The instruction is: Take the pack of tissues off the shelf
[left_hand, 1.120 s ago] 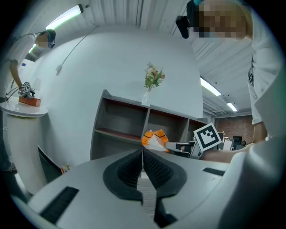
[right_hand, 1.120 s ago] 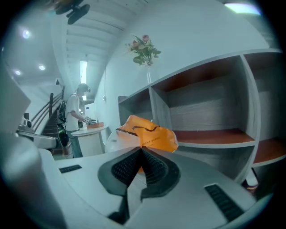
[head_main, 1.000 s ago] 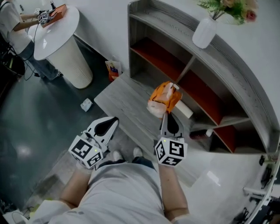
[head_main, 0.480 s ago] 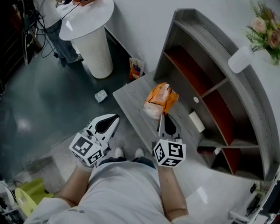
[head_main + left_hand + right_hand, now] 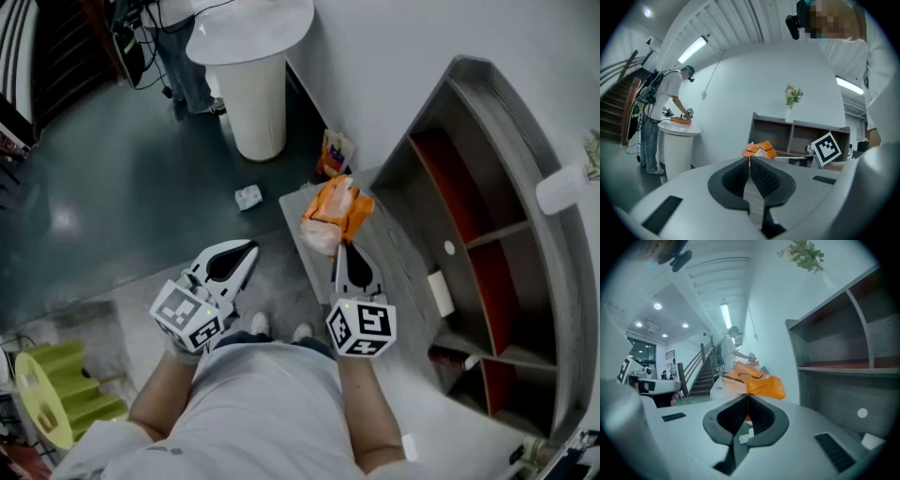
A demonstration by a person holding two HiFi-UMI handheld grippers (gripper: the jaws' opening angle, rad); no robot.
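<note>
The right gripper (image 5: 747, 398) was clamped on the near edge of the soft orange-and-white plastic pack of tissues (image 5: 751, 382), held just ahead of its jaws and clear of the grey wooden shelf unit (image 5: 843, 333) to its right. The pack looked light and squashy — a pinch on the wrapper seemed enough, though the film might slip. The left gripper (image 5: 749, 159) was closed on nothing.

**Q:** What kind of setting is shown?

**A:** An open, office-style hall or studio rather than a home.

**Q:** Which features indicate this?

**A:** A polished dark floor (image 5: 94, 187). A white round pedestal counter (image 5: 258, 103) with a person (image 5: 665, 103) working at it. A staircase (image 5: 699, 377) with a handrail. Ceiling strip lights (image 5: 696, 48) and recessed spotlights (image 5: 657, 306). A grey curved display shelf (image 5: 530, 178) bearing a vase of flowers (image 5: 789, 115).
</note>
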